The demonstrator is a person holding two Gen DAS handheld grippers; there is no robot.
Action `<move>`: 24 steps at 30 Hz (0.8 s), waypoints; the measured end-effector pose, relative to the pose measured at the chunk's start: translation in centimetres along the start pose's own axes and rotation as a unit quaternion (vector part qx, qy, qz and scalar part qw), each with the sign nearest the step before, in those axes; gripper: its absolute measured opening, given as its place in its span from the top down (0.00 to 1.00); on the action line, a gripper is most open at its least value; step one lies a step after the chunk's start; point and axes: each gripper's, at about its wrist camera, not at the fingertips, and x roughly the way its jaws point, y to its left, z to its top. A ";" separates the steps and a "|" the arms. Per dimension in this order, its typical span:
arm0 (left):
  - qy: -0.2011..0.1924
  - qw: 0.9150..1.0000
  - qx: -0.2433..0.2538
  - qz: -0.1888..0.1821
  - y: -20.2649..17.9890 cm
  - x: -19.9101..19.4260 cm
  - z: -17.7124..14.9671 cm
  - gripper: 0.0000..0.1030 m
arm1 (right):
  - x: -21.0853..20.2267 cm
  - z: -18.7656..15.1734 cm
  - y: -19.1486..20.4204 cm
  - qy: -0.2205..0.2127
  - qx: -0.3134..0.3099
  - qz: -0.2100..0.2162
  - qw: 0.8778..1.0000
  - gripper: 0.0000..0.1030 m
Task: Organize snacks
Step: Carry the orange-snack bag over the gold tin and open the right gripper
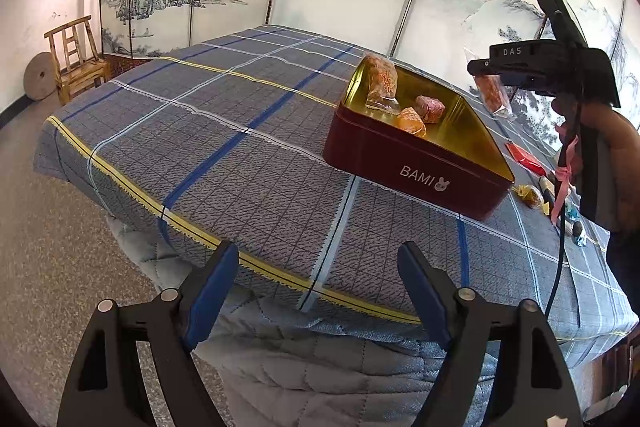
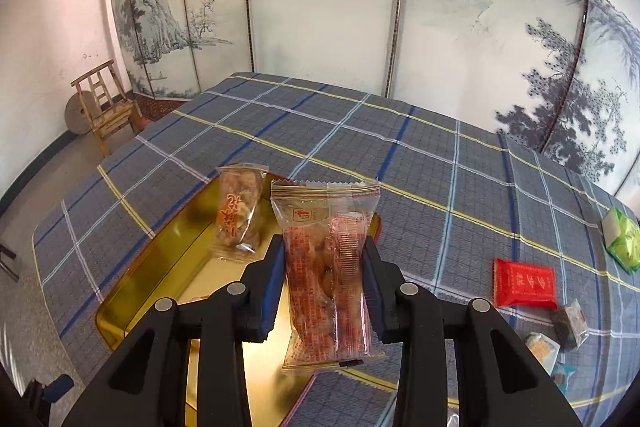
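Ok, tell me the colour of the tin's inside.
Gold inside the tin; clearest in the left wrist view.

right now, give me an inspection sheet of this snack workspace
surface: plaid cloth covering the top, quilted layer hanging under its edge
job's things: red tin open, three wrapped snacks inside; clear snack packet held above it
clutter: red packet, green packet and small wrapped pieces loose on the cloth
grippers: left gripper open, empty; right gripper shut on the clear snack packet
cables: black cable hanging from the right gripper's handle
surroundings: painted screen, wooden chair, round stone by the wall
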 end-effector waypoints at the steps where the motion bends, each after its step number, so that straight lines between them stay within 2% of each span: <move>1: 0.001 1.000 0.000 0.000 0.1 0.0 0.0 0.24 | 0.1 -0.1 0.3 0.002 -0.001 0.002 1.000 0.64; 19: 0.015 1.000 -0.015 0.000 1.5 0.2 -0.9 0.24 | 2.7 -1.9 3.7 0.048 -0.017 0.026 0.998 0.64; 24: 0.017 1.000 -0.016 0.001 1.5 0.2 -1.0 0.24 | 3.4 -2.1 4.4 0.062 -0.001 0.040 0.997 0.64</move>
